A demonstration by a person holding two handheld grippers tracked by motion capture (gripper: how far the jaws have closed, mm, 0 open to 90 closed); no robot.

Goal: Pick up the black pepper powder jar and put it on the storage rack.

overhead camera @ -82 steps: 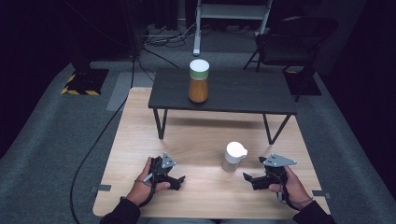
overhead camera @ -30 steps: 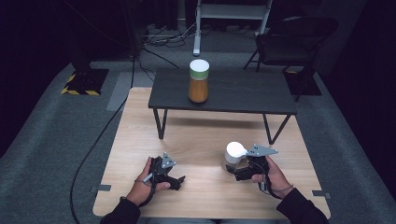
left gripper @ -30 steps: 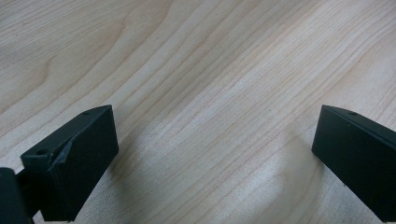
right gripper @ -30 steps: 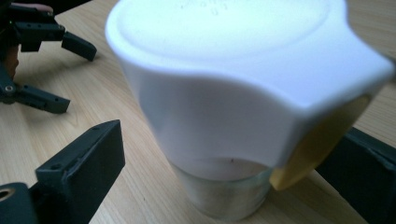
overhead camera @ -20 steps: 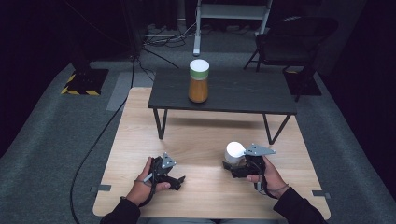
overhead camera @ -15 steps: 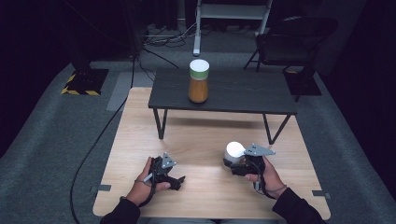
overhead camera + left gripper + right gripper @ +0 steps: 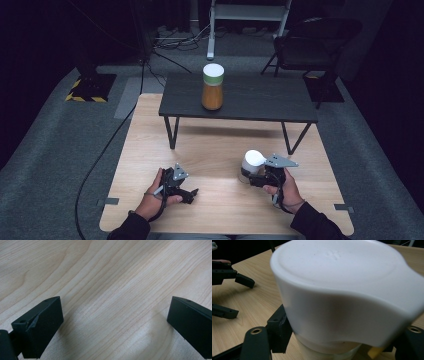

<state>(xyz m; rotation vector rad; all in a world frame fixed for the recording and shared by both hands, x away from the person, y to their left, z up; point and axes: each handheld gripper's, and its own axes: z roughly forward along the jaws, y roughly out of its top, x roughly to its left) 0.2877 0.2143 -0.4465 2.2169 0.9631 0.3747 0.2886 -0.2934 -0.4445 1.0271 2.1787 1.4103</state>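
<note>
Right gripper [image 7: 251, 178] has just been closing and now clamps the white-capped jar [image 7: 251, 165] just below its cap, the jar standing upright on the counter [image 7: 220, 150] toward its near right corner. Left gripper [image 7: 189, 192] rests near the near left edge, jaws spread wide over bare wood, nothing between them.

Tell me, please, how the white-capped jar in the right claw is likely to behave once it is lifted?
The white-capped jar looks rigid, so it should keep its shape. Its broad cap overhangs a narrower body, so it may be top-heavy. The right claw grips smooth wall below the cap, where it might slip.
</note>
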